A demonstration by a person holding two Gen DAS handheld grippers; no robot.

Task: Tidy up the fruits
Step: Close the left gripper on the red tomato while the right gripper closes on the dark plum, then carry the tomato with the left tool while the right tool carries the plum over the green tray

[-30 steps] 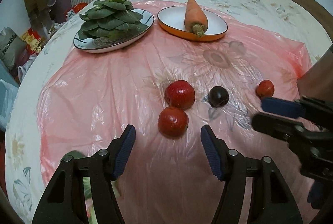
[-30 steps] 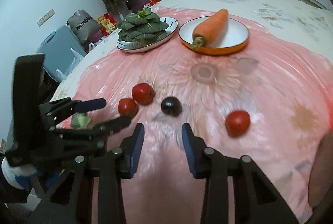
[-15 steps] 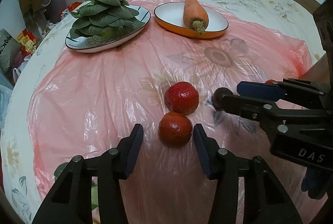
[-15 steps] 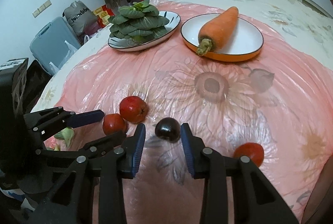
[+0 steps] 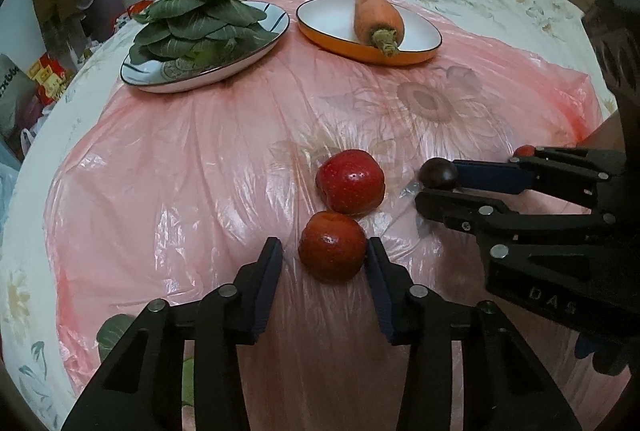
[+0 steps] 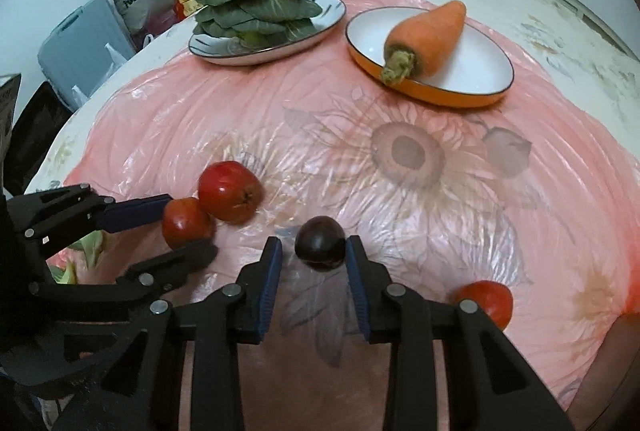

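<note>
The left gripper [image 5: 324, 263] has its fingers apart around the near red apple [image 5: 332, 251], which touches a second apple [image 5: 351, 181]. The right gripper [image 6: 314, 263] has its fingers apart around the dark plum [image 6: 320, 243], just right of the apples on the pink plastic sheet [image 6: 400, 199].

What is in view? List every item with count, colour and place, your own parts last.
red fruits: 3, red; two touching at the near middle of the sheet, one apart at the right
dark fruit: 1, dark purple; right of the red pair
carrot: 1, orange; on the orange plate
orange plate: 1, orange rim, white inside; far right
leafy greens: 1 pile, green; on the white plate
white plate: 1, dark rim; far left
plastic sheet: 1, pink; over the floral cloth
left gripper: 1, black, blue pads; open around the nearer red fruit
right gripper: 1, black, blue pads; open around the dark fruit
</note>
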